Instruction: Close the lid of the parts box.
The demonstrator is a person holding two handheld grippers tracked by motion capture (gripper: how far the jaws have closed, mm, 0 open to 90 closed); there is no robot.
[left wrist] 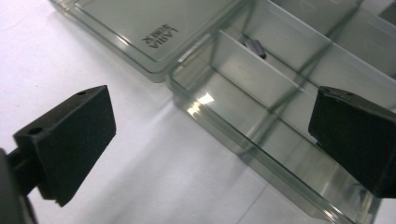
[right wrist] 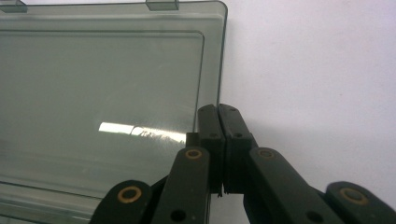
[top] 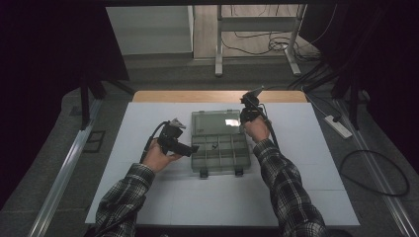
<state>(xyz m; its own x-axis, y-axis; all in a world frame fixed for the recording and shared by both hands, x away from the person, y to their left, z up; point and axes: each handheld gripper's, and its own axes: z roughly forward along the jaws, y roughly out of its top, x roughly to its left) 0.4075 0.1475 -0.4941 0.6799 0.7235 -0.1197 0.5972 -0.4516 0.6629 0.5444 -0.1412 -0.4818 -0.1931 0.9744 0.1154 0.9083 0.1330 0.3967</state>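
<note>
- A clear, grey-tinted plastic organiser box (top: 220,150) sits in the middle of the white tabletop (top: 306,163), its lid (top: 216,121) thrown back flat on the far side — the high view shows the divided tray nearest the person and the lid beyond it.
- Two dark latches stick out from the near edge of the tray, toward the person.
- The tray is split by clear dividers into several compartments; in the left claw's view a small dark part (left wrist: 255,47) lies in one of the compartments farther in, behind a divider.
- The left claw (top: 193,148) is held low at the tray's left end. In its own view the two black jaws stand wide apart, with the corner of the tray and bare tabletop between them; they press on nothing.
- The right claw (top: 243,117) points down at the right edge of the open lid. In its own view the jaws are pressed together right at that edge; whether the thin rim is pinched between them I cannot tell.
- The lid carries raised lettering near its hinge side, too small to read with confidence.
- Both forearms wear plaid sleeves, and a cable trails from each claw.
</note>
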